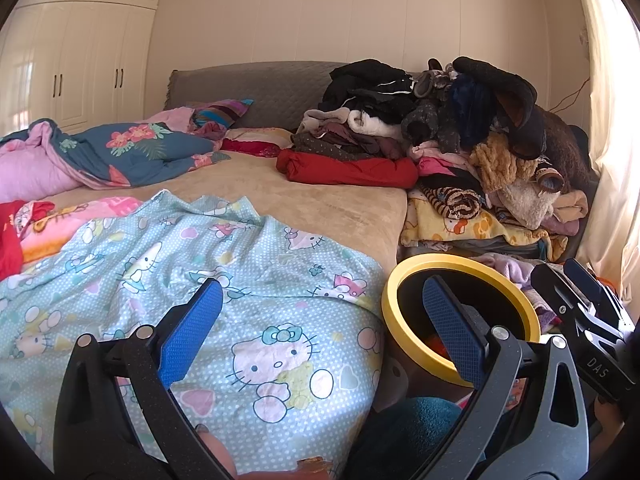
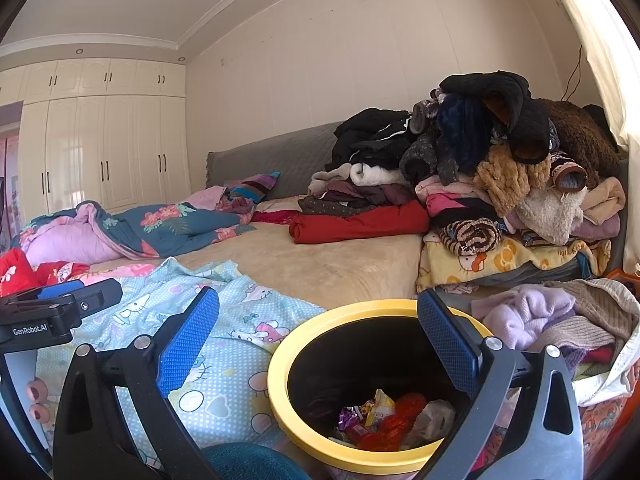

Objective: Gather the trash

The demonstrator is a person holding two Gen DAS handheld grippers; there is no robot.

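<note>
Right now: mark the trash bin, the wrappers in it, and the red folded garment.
trash bin (image 2: 280, 380), right wrist view, yellow rim's left side
wrappers (image 2: 384, 420), right wrist view, middle of pile
red folded garment (image 2: 360, 224), right wrist view, its centre

White lettering "GenRobot.AI" is printed on the black body of the left gripper (image 2: 60, 312), seen at the left edge of the right wrist view. White letters "DAS" stand on the black body of the right gripper (image 1: 588, 320), seen in the left wrist view.
</note>
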